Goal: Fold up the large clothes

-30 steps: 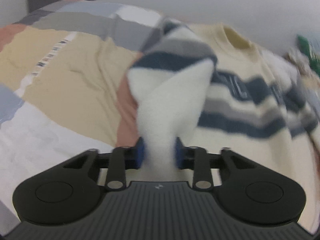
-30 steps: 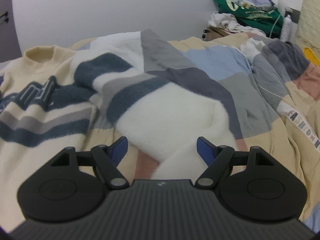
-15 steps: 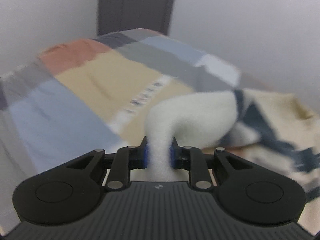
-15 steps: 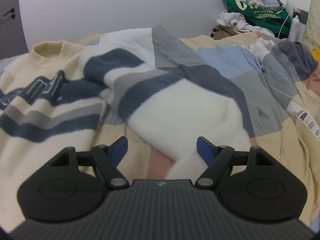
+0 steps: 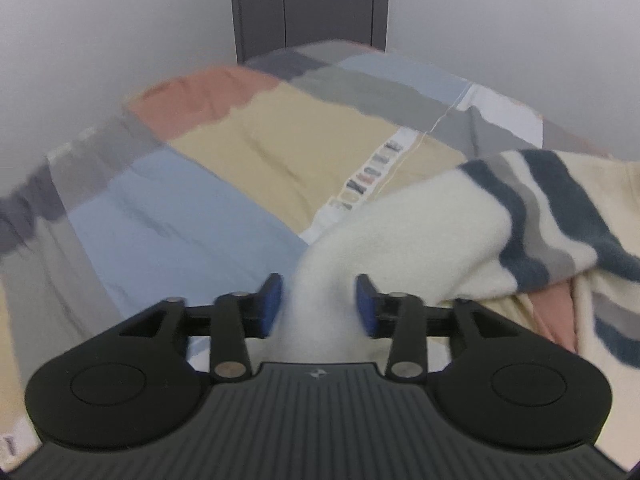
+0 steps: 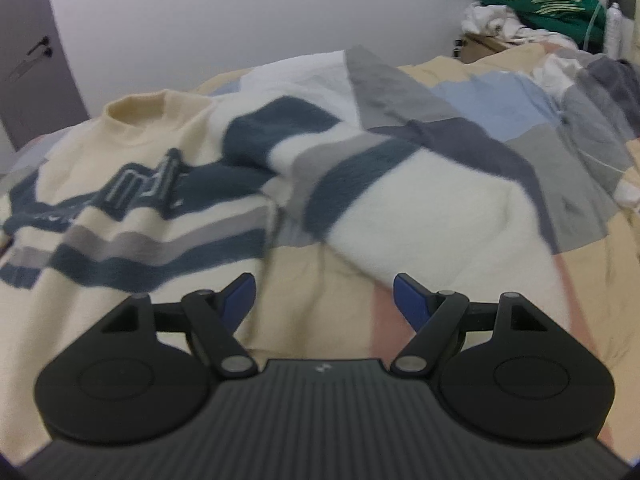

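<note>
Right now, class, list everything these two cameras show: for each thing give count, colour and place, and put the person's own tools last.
sweater: one, cream with navy and grey stripes, spread on the bed.
sleeves: two, white ends; one lies in front of the right gripper, the other sits between the left gripper's pads.
quilt: one, patchwork of blue, tan, pink and grey, covering the bed.
door: one, dark grey, beyond the bed's far end.
clothes pile: one, green and white, far right by the wall.
bottle: one, white, beside the pile.
wall: white, behind the bed.
left gripper: black, blue pads, part open around a sleeve.
right gripper: black, blue pads, open, holding nothing.
</note>
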The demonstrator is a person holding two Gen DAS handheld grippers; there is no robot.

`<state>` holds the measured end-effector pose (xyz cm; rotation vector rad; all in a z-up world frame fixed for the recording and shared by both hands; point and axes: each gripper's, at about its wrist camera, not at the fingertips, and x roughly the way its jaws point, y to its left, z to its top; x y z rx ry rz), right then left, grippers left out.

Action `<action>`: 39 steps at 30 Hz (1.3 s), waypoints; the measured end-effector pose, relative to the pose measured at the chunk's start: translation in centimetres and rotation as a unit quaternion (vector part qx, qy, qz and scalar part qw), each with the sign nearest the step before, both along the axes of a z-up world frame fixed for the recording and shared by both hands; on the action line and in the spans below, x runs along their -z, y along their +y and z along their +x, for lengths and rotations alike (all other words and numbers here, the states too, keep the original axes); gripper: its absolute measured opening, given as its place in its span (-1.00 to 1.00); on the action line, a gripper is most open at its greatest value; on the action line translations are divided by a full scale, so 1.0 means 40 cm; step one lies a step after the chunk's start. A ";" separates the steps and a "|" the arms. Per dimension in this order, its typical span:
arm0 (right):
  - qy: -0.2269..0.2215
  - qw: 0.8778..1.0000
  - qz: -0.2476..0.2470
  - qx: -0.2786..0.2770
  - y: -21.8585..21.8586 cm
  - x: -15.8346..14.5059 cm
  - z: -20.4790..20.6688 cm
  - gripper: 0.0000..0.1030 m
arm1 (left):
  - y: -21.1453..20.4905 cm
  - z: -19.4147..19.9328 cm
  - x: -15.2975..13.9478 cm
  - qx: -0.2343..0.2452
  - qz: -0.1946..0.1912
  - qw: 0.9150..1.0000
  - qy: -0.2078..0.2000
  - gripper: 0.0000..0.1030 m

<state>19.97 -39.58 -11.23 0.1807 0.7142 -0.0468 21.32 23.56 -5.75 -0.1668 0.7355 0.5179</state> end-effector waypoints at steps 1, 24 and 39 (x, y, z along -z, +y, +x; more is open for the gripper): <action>-0.001 1.000 -0.005 -0.009 0.013 -0.003 -0.003 0.50 | -0.011 -0.017 -0.017 -0.005 0.003 1.000 -0.013 0.17; 0.120 0.966 0.193 -0.121 0.163 0.053 -0.069 0.50 | -0.371 -0.215 -0.029 0.174 -0.261 0.949 -0.016 0.26; 0.123 0.976 0.178 0.022 0.120 0.076 -0.152 0.50 | -0.273 -0.135 0.134 0.075 -0.382 0.920 0.047 0.26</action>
